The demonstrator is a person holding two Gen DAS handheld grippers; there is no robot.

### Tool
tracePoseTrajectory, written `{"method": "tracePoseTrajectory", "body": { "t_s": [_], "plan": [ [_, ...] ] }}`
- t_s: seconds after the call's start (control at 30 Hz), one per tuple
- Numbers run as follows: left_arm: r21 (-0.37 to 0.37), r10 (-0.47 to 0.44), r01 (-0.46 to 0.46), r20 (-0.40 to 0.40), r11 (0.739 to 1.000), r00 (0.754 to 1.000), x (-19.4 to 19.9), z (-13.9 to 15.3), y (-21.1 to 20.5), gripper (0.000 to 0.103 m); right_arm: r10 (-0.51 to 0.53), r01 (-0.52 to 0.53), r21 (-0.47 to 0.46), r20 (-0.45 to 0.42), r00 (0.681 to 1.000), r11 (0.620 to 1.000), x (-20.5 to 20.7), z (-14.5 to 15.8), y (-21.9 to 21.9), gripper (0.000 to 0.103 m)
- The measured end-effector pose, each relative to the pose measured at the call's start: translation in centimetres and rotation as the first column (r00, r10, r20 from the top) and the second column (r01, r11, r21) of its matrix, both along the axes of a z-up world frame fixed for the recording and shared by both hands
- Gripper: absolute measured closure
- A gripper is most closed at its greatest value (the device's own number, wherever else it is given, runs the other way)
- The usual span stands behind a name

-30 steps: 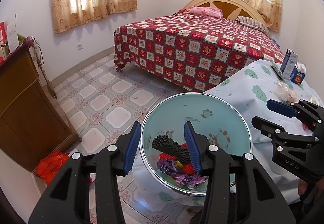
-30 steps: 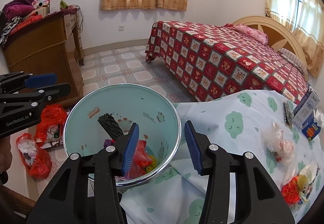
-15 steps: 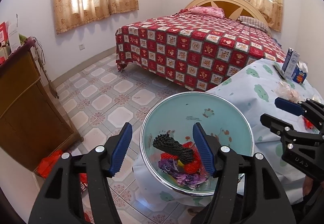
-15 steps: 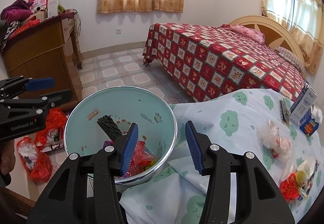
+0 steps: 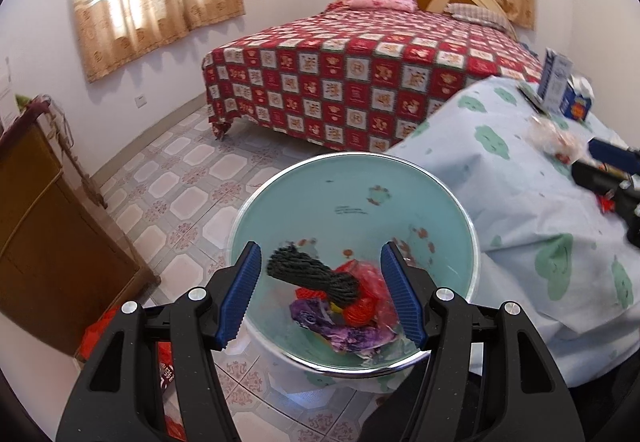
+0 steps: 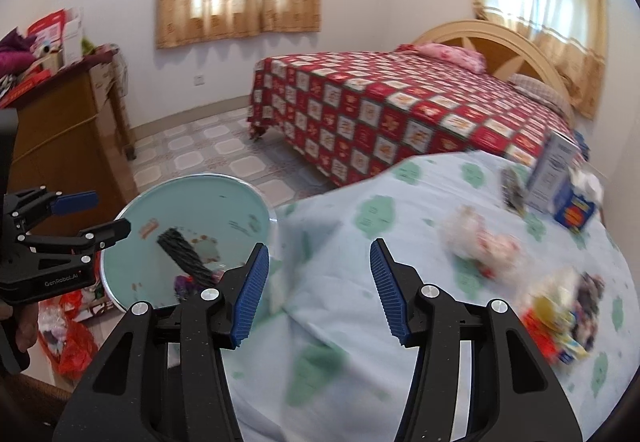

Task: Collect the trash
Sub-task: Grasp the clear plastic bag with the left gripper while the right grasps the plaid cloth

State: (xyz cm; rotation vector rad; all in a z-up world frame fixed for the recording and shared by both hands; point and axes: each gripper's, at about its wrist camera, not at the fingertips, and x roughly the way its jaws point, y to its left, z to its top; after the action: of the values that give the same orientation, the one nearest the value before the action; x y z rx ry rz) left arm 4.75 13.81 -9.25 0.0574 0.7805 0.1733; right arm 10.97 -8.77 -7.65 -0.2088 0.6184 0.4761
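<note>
Now the left gripper point(image 5: 320, 292) hangs over the bin point(image 5: 400, 178), fingers apart and empty; right gripper point(image 6: 316, 290), just widened, empty above the table point(image 6: 400, 282)

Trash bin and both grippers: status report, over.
Left gripper open, empty, over teal bin. Right gripper open, empty, over tablecloth. Black ridged piece in bin; wrapper pile on table. Nothing in the way.

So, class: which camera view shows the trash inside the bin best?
The left wrist view: it looks down into the bin, showing the trash at the bottom. The right wrist view sees the bin sidelong; its own jaws hide most of the trash.
</note>
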Motion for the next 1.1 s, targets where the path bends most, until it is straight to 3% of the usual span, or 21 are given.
{"method": "tracePoseTrajectory", "body": {
  "t_s": [0.27,0.43,0.63,0.83,1.0,1.1],
  "plan": [
    [0.019,-0.131,0.131,-0.001,0.991,0.991,1.3,0.1,-6.4,0.041,-0.201,0.2,0.031,0.03,0.979,0.979,-2.5,0.9,-10.8,0.044],
    [-0.002,-0.213,0.213,0.006,0.977,0.977,3.1,0.2,-11.9,0.041,-0.405,0.404,0.042,0.006,0.914,0.914,-3.0,0.0,-19.5,0.043],
    [-0.028,-0.329,0.33,0.019,0.944,0.944,5.3,0.8,-19.9,0.041,-0.563,0.564,0.07,-0.035,0.826,0.823,-3.8,-1.8,-27.9,0.04],
    [-0.023,-0.406,0.408,0.046,0.913,0.913,6.8,2.5,-26.1,0.041,-0.61,0.613,0.098,-0.056,0.79,0.784,-4.4,-3.2,-32.3,0.039],
    [-0.011,-0.458,0.459,0.063,0.888,0.887,8.0,3.7,-30.1,0.041,-0.618,0.622,0.117,-0.073,0.783,0.774,-4.7,-3.8,-33.8,0.038],
    [0.002,-0.477,0.477,0.035,0.879,0.878,9.7,2.9,-32.3,0.041,-0.618,0.623,0.124,-0.082,0.782,0.772,-4.5,-3.8,-33.9,0.038]
  ]
}}
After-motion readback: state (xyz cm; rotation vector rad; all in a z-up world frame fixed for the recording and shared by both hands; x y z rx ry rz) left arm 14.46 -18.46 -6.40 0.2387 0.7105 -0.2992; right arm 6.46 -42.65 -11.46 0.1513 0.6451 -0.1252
